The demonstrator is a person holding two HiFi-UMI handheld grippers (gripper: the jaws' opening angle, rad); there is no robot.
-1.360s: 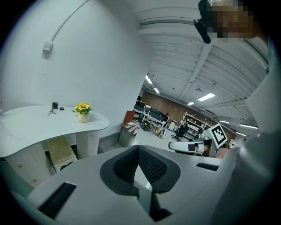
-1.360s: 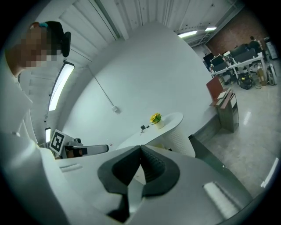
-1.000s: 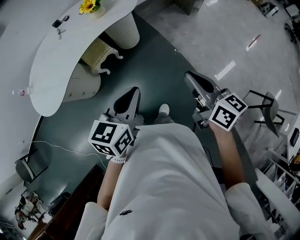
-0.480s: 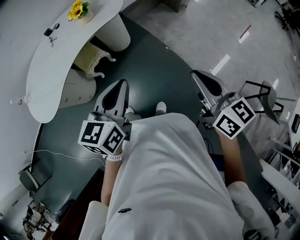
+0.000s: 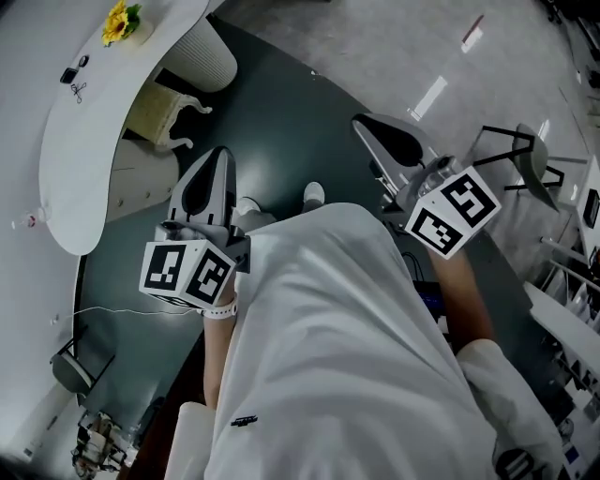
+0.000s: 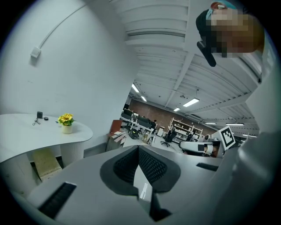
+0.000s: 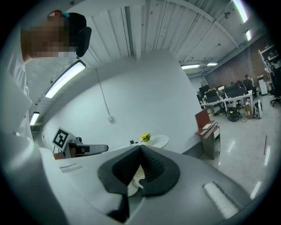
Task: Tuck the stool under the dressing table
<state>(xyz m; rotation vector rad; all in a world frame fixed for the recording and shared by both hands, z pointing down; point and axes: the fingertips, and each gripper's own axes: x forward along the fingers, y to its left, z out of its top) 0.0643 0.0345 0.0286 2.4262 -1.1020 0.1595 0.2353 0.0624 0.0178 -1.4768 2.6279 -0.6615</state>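
The white curved dressing table (image 5: 89, 150) fills the head view's upper left. A cream stool (image 5: 155, 111) with carved legs stands partly beneath its edge, beside the ribbed white pedestal (image 5: 204, 58). My left gripper (image 5: 221, 153) hovers over the dark carpet a short way from the stool, shut and empty. My right gripper (image 5: 361, 123) is held further right, also shut with nothing in it. In the left gripper view the table (image 6: 26, 132) and stool (image 6: 46, 161) lie off to the left of the closed jaws. The right gripper view shows the table (image 7: 157, 141) far ahead.
Yellow flowers (image 5: 117, 21) and small dark items (image 5: 73, 80) sit on the tabletop. A black chair (image 5: 525, 159) stands on the pale floor at right. A white cable (image 5: 112, 305) trails across the carpet at left. The person's shoe (image 5: 313, 194) is between the grippers.
Both grippers have risen a little, and the right one has rolled, turning its marker cube. The table and stool have slid up and left in the head view. Both stay shut.
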